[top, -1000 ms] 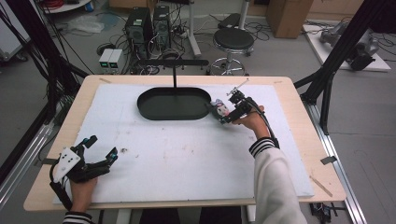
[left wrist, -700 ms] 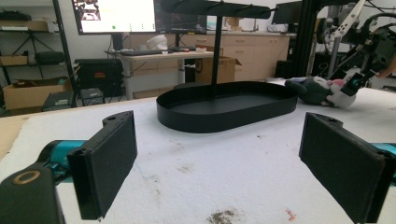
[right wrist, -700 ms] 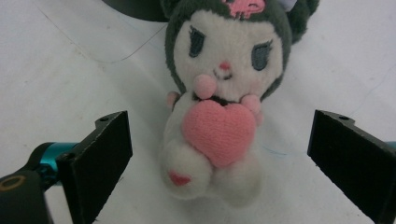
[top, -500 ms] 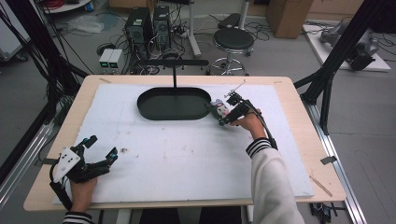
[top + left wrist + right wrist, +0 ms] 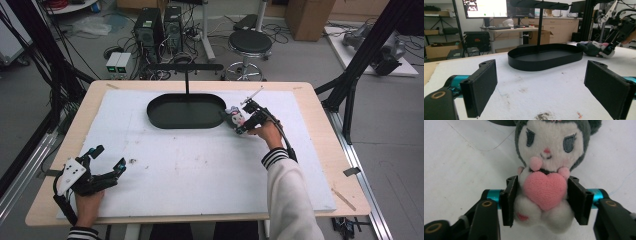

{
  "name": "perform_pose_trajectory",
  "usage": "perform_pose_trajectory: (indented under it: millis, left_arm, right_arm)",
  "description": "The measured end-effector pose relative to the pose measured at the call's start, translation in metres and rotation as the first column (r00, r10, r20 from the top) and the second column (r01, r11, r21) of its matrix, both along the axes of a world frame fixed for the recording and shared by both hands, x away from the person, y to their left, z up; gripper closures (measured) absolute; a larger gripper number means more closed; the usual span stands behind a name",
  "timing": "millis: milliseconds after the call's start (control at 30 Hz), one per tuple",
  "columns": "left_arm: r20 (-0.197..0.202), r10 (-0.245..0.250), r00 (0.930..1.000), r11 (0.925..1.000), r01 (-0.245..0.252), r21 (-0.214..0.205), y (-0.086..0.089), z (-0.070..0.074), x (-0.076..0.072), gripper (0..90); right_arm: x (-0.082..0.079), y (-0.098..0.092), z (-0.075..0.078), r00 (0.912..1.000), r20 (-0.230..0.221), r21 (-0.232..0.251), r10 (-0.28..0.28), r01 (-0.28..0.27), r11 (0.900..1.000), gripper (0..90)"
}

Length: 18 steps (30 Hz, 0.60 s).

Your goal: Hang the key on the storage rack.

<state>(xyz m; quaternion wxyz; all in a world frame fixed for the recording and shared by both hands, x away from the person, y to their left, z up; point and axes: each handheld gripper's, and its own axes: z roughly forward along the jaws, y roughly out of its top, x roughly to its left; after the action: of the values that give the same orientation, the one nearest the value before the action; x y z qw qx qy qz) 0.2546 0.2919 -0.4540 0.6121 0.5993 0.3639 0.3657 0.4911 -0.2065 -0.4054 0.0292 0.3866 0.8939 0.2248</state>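
Note:
A plush toy [image 5: 549, 145] with a white face, dark grey ears and a pink heart [image 5: 545, 188] lies on the white table cover just right of the black oval tray [image 5: 150, 112]. My right gripper [image 5: 541, 200] has just been closing its jaws, and both pads [image 5: 509, 200] press into the toy's body beside the heart. In the high view the right gripper [image 5: 241, 125] sits at the plush toy [image 5: 233, 117]. My left gripper [image 5: 110, 159] rests at the near left, open with nothing between its jaws; from the left gripper [image 5: 545, 87] the tray [image 5: 546, 58] and plush toy [image 5: 596, 48] lie ahead.
A thin black post with a crossbar [image 5: 185, 66] rises from the tray's far side. White foam board [image 5: 200, 170] covers most of the wooden table [image 5: 320, 100]. Small dirt specks [image 5: 132, 161] lie near the left gripper. A stool and computers stand beyond the table.
The right gripper's jaws have drawn in around the plush toy. Both hands stay where they were.

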Motion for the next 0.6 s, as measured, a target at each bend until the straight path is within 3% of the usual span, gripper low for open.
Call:
perform_pose_trajectory:
  millis: [233, 600]
  left_arm:
    - [0.0, 0.0, 1.0, 1.0, 0.0, 0.0, 0.0, 0.0, 0.0, 11.8]
    - [0.0, 0.0, 1.0, 1.0, 0.0, 0.001, 0.0, 0.0, 0.0, 11.8]
  right_arm:
    - [-0.001, -0.001, 0.002, 0.9999, -0.003, 0.006, -0.012, 0.012, 0.9999, 53.1]
    - [-0.004, -0.008, 0.014, 0.9991, 0.04, 0.029, -0.013, 0.012, 0.9995, 53.8]
